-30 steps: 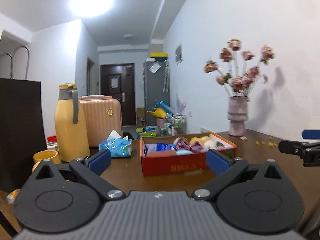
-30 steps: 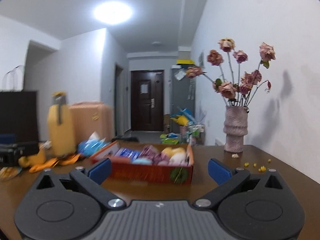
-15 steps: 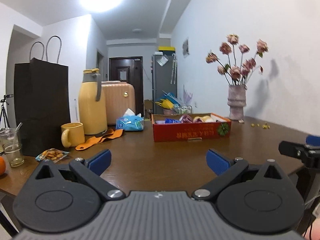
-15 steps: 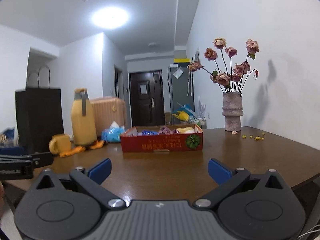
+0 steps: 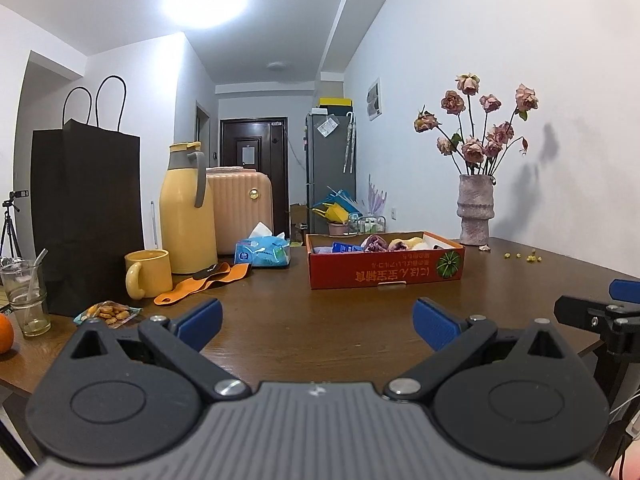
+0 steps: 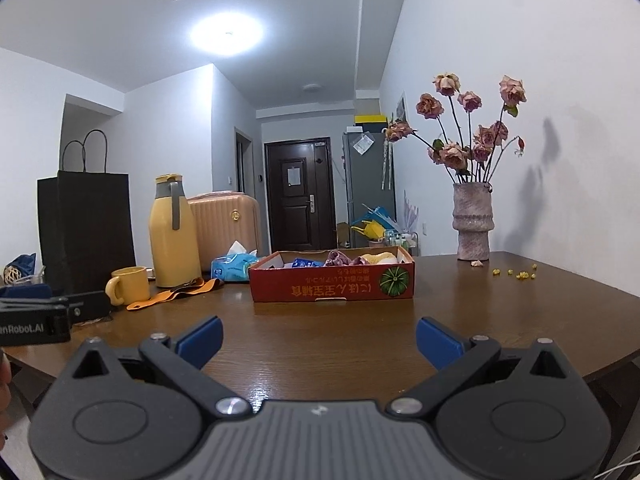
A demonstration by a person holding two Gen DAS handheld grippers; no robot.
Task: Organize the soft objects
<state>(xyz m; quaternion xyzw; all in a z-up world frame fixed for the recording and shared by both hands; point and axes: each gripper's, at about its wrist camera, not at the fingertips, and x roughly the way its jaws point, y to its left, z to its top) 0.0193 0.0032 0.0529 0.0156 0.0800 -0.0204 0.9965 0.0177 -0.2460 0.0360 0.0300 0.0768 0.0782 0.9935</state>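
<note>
Red box [image 6: 332, 284] mid-table [image 6: 320, 352], well apart from both tongs [image 5: 316, 322] [image 6: 319, 338], wide open, empty; near edge below.

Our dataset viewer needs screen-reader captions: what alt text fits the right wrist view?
Open right tongs hover empty above a brown wooden table, facing a red cardboard box of soft items. Left of it stand a yellow mug, yellow flask and tissue pack; a vase of roses stands right.
</note>
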